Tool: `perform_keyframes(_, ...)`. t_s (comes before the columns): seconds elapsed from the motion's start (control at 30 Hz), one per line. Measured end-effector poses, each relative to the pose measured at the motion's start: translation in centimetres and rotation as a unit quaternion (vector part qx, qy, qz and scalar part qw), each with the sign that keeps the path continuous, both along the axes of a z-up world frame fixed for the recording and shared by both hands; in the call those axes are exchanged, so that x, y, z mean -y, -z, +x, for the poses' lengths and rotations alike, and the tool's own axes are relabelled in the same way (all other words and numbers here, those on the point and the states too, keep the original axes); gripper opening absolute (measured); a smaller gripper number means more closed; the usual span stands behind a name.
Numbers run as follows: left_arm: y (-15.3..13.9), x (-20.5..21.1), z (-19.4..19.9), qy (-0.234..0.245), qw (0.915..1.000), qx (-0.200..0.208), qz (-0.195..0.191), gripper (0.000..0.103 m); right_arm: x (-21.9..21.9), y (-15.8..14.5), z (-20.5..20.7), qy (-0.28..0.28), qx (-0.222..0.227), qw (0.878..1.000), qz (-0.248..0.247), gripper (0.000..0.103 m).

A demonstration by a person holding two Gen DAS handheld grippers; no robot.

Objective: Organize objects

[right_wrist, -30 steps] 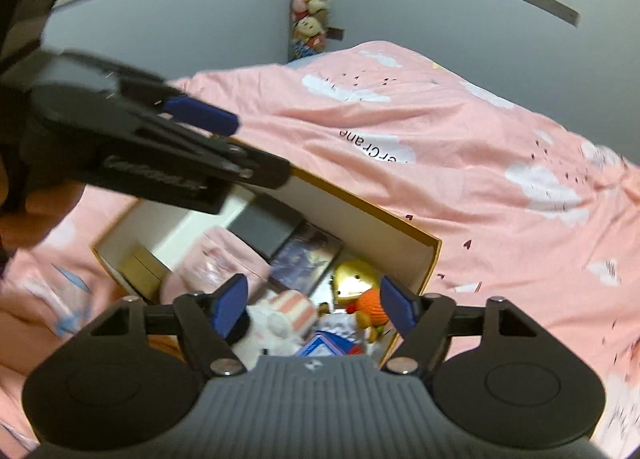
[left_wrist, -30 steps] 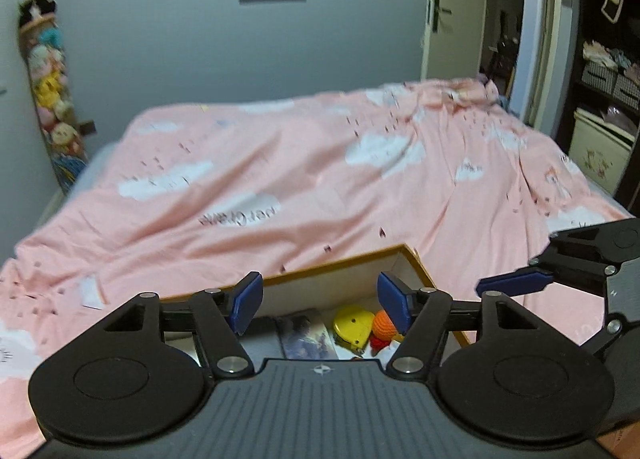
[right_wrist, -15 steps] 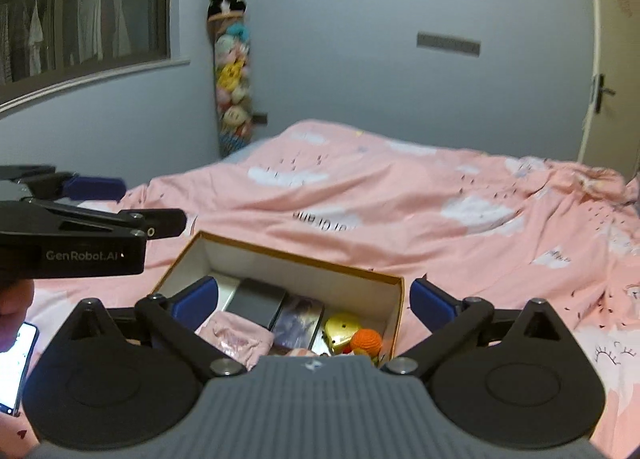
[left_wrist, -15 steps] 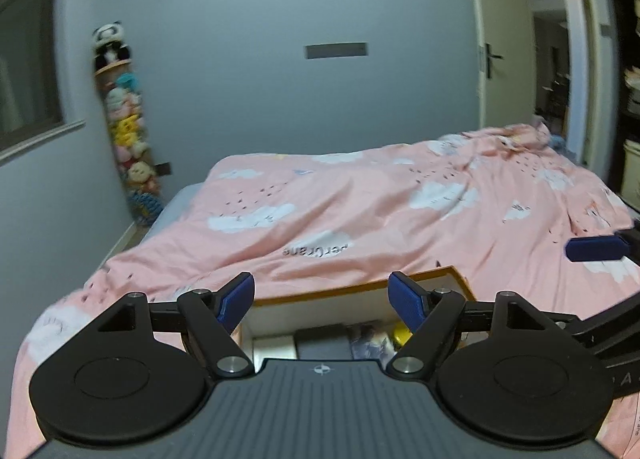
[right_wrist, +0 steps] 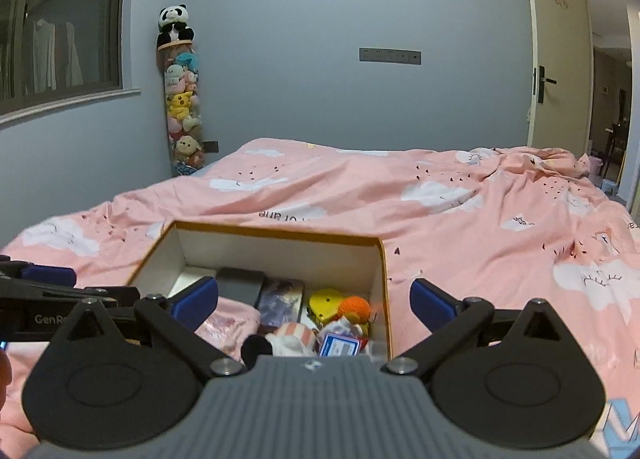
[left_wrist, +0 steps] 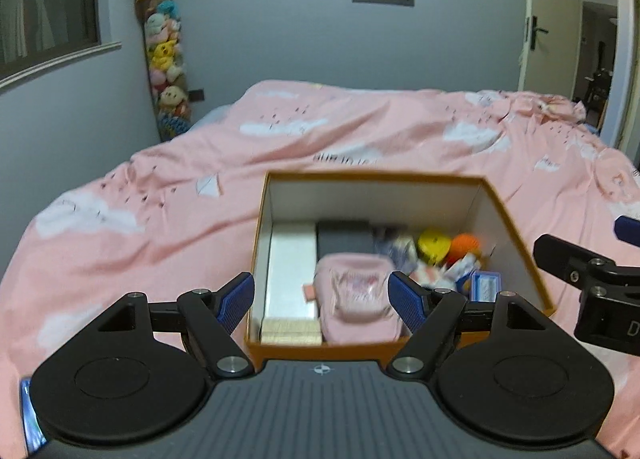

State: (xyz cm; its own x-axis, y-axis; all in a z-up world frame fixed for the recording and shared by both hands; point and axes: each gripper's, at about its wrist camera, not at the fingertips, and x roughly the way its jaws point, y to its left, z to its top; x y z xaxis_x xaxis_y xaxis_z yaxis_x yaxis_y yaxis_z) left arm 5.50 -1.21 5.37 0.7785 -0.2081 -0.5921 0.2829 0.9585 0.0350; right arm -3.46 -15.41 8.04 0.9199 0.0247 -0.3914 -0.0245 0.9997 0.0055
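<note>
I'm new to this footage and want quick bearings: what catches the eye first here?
An open orange-edged box of jumbled items sits on a pink cloud-print bedspread. Both grippers hover near it, jaws wide and empty. In the far corner, a tall column of plush toys is topped by a panda.

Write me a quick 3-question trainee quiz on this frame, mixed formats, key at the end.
1. True or false: the left gripper is clamped on the pink pouch.
2. Multiple choice: in the right wrist view, the orange crocheted ball in the open cardboard box lies next to: A) the yellow heart-shaped toy; B) a glass bottle; C) a pair of scissors.
3. Fill in: the box rests on a pink ____ printed with white clouds.

Key
1. False: both the left gripper and the right gripper are open and hold nothing.
2. A
3. duvet
</note>
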Motion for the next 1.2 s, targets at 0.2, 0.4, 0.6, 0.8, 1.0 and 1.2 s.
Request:
perform_keyframes(0.2,2.7,-0.1,-0.3,-0.005,0.9997,-0.024,0.005,0.089,-0.4,2.7,0.7,-0.012,-0.025,1.0,0.003,0.102)
perform_keyframes(0.4,3.9,0.1,-0.4,-0.007,0.9993,-0.033,0.016,0.089,-0.9,4.7,1.5,-0.018,-0.057,0.998,0.001,0.102)
perform_keyframes(0.6,4.2,0.2,-0.3,-0.004,0.9991,-0.04,0.015,0.089,-0.7,5.4,1.9,-0.018,-0.071,0.997,0.009,0.102)
perform_keyframes(0.8,4.2,0.3,-0.5,0.001,0.9991,-0.039,0.016,0.089,-0.7,5.5,2.0,-0.023,-0.079,0.997,0.008,0.102)
perform_keyframes(1.0,4.3,0.3,-0.5,0.002,0.999,-0.04,0.017,0.089,-0.8,5.6,2.0,-0.022,-0.086,0.996,0.004,0.102)
perform_keyframes(1.2,4.3,0.3,-0.4,0.003,0.999,-0.041,0.017,0.089,-0.7,5.6,2.1,-0.022,-0.091,0.996,0.005,0.102)
